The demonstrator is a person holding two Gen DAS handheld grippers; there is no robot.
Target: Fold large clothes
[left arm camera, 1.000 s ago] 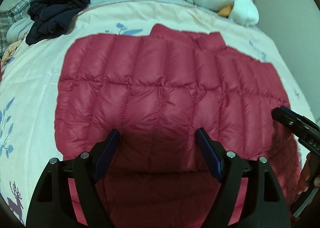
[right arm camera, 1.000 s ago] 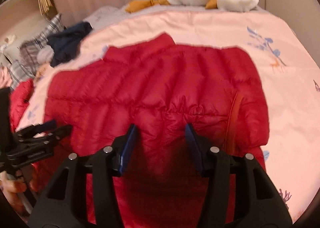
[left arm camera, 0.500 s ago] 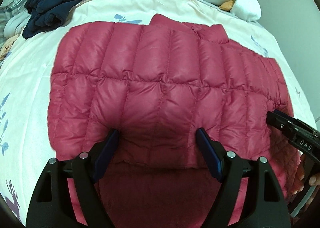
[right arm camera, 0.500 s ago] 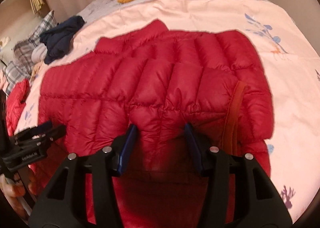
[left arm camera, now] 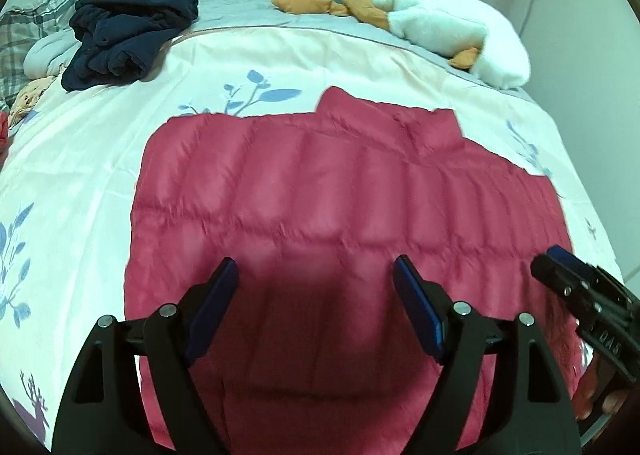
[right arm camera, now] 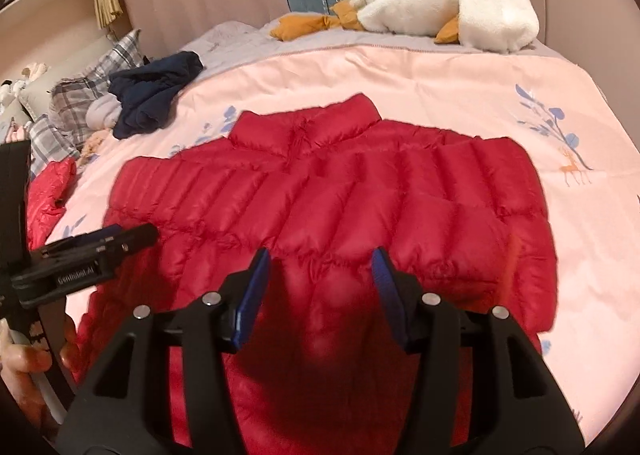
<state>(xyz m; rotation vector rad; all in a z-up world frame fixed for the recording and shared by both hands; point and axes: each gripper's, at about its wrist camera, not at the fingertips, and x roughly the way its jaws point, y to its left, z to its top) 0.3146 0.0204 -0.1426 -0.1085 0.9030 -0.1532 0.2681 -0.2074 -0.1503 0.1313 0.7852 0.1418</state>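
Note:
A red quilted down jacket [left arm camera: 340,207] lies flat on the bed, collar pointing away; it also shows in the right wrist view [right arm camera: 360,207], with its sleeves folded in. My left gripper [left arm camera: 316,271] is open and empty, above the jacket's near half. My right gripper [right arm camera: 320,259] is open and empty, above the jacket's near middle. The right gripper also shows at the right edge of the left wrist view [left arm camera: 560,261], over the jacket's right side. The left gripper shows at the left of the right wrist view [right arm camera: 120,235], over the jacket's left side.
The bed has a pale quilt [left arm camera: 100,159] with blue leaf prints. A dark navy garment [left arm camera: 128,39] lies at the far left beside plaid pillows [right arm camera: 80,95]. A white plush goose [right arm camera: 448,7] lies at the headboard. Another red garment [right arm camera: 48,191] lies at the left edge.
Both grippers have pulled back and up from the jacket, so more of the quilt and headboard shows. Both stay open. The jacket has not moved.

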